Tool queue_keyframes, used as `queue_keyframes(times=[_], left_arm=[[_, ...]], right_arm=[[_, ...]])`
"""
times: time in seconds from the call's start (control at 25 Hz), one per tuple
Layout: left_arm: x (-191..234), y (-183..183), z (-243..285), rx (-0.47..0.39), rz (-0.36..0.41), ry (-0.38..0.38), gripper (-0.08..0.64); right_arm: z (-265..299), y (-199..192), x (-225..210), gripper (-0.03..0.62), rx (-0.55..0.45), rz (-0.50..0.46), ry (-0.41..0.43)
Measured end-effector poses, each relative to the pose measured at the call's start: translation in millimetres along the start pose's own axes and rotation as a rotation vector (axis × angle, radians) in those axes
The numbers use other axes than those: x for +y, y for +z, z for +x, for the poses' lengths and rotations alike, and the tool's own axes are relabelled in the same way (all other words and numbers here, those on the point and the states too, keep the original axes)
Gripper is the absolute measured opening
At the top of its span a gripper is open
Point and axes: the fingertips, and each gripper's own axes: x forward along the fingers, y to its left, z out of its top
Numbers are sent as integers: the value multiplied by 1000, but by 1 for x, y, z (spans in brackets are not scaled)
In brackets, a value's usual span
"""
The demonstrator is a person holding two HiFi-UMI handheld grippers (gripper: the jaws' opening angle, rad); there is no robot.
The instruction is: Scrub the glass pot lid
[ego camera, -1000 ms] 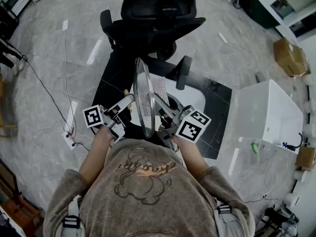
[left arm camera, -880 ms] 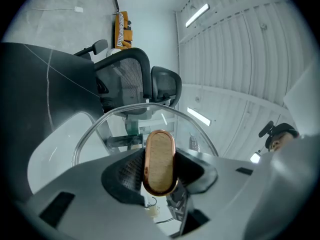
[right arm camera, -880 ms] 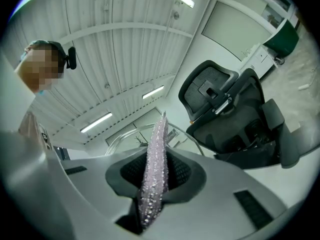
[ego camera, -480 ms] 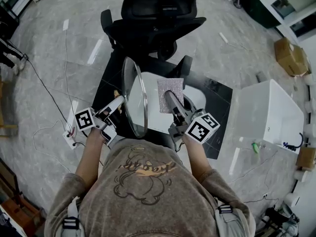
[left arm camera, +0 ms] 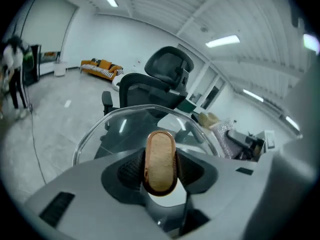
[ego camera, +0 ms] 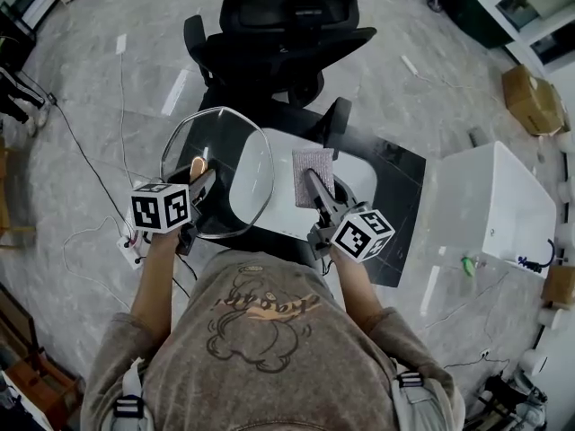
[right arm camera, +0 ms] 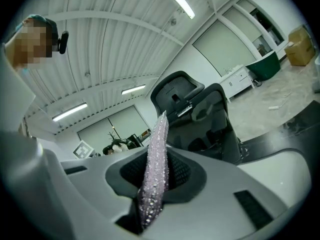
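Observation:
The glass pot lid (ego camera: 218,173) faces up toward me at the left, tilted, with its metal rim (left arm camera: 100,126) arcing ahead of the jaws in the left gripper view. My left gripper (ego camera: 199,185) is shut on the lid's wooden knob (left arm camera: 160,161), which stands upright between the pads. My right gripper (ego camera: 316,187) is shut on a sparkly pinkish-grey scrub pad (ego camera: 313,173), which is seen edge-on (right arm camera: 155,164) in the right gripper view. The pad hangs to the right of the lid, apart from it.
A white rounded table top (ego camera: 346,173) lies below both grippers on a black floor mat (ego camera: 395,205). A black office chair (ego camera: 283,34) stands just beyond. A white box (ego camera: 490,209) is at the right, and a power strip with cables (ego camera: 126,241) lies on the floor at the left.
The lid has swung from edge-on between the grippers to face-up and moved left. The right gripper with the pad has drawn away from it to the right.

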Motion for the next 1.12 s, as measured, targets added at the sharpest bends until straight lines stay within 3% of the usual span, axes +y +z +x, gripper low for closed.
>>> queue_keyframes(times=[0.12,0.44,0.76,1.12], left_arm=[[5,-3,9,47,106,56,183],[31,-26,66,174,173,122,183],[60,-47,108,273,185,192,183],[76,-58,129,330,193,235,183]], right_arm=[[3,-4,2,81,2,1,3],[7,-16,-2,81,18,16,-13],[11,-21,1,81,20,13,-25],[12,-28,-2,81,29,17,-41]])
